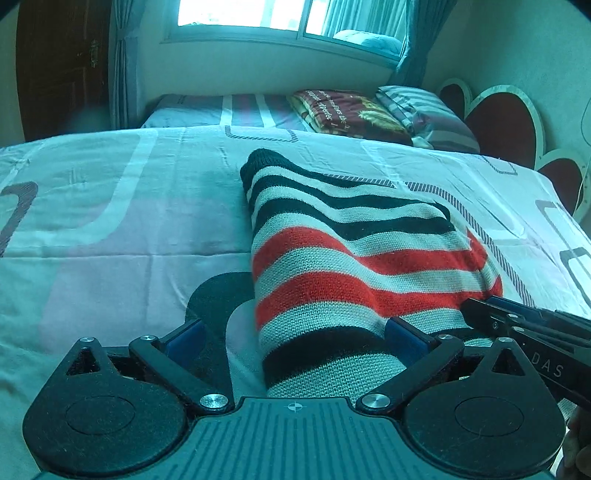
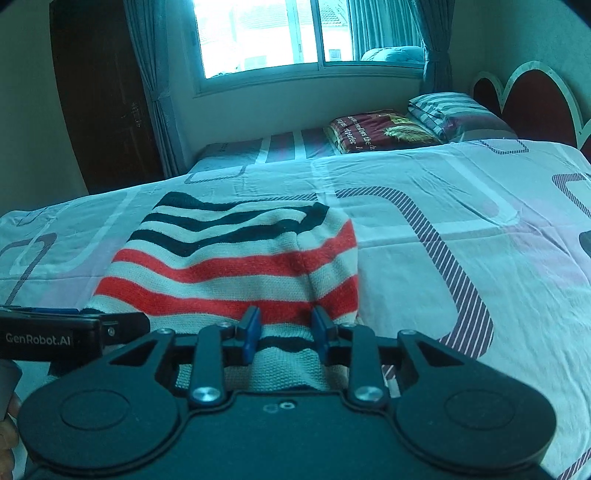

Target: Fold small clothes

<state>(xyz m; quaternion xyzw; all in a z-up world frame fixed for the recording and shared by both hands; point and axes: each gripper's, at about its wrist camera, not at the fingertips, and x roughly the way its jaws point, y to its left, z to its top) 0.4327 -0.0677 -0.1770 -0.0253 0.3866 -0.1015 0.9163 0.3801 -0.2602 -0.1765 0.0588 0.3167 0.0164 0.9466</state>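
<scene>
A knitted sweater (image 1: 354, 258) with black, white and red stripes lies folded on the bed; it also shows in the right wrist view (image 2: 236, 258). My left gripper (image 1: 295, 336) is open wide, its blue pads on either side of the sweater's near left edge. My right gripper (image 2: 284, 328) has its jaws partly apart with the sweater's near hem between the blue pads, not pinched. The right gripper also reaches in at the right of the left wrist view (image 1: 517, 325), and the left gripper shows at the left of the right wrist view (image 2: 74, 332).
The bed sheet (image 2: 443, 258) is pale with pink and striped patterns. A folded dark red blanket (image 2: 376, 133) and a striped pillow (image 2: 450, 110) lie at the far side by the heart-shaped headboard (image 2: 532, 96). A window (image 2: 277, 33) and a dark wardrobe (image 2: 99, 99) stand beyond.
</scene>
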